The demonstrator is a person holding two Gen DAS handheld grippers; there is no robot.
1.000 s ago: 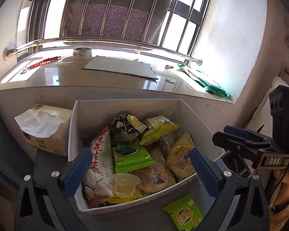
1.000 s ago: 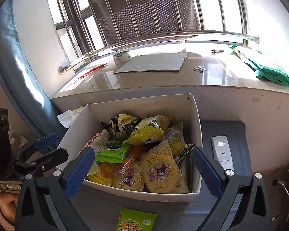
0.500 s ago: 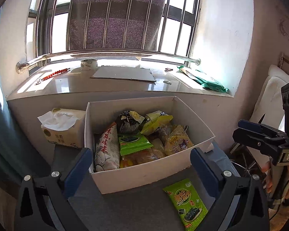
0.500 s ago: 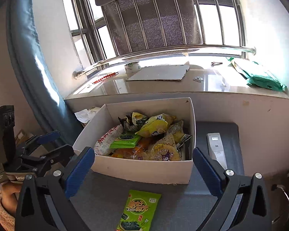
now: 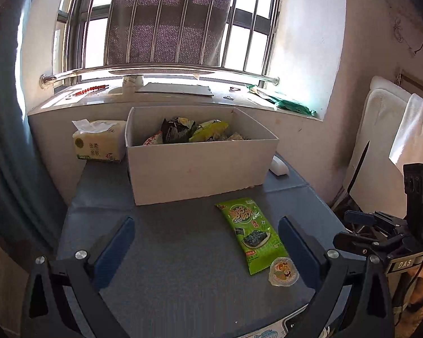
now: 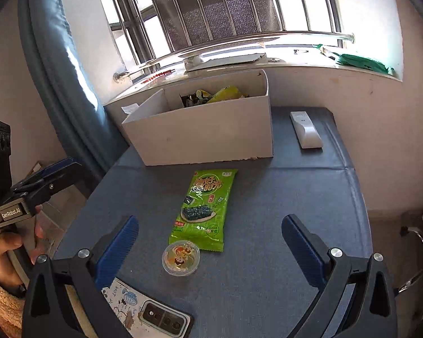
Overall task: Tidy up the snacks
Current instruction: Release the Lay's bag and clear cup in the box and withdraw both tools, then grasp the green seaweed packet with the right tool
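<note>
Both the left gripper [image 5: 206,249] and right gripper [image 6: 210,246] stand wide open and empty above the worktop [image 6: 296,197] near edge. The jelly cup [image 6: 181,257] touches the seaweed packet [image 6: 204,208] mid-worktop; the snack box [image 6: 206,132] sits at the far edge. Judged step: pickup approach; the next move calls for closing 1 gripper on a loose snack.

We see a green seaweed packet [image 6: 203,209] lying flat on the blue mat, a small round jelly cup [image 6: 180,257] touching its 7 o'clock corner, and a white box [image 6: 206,129] of snacks at 12 o'clock.
</note>
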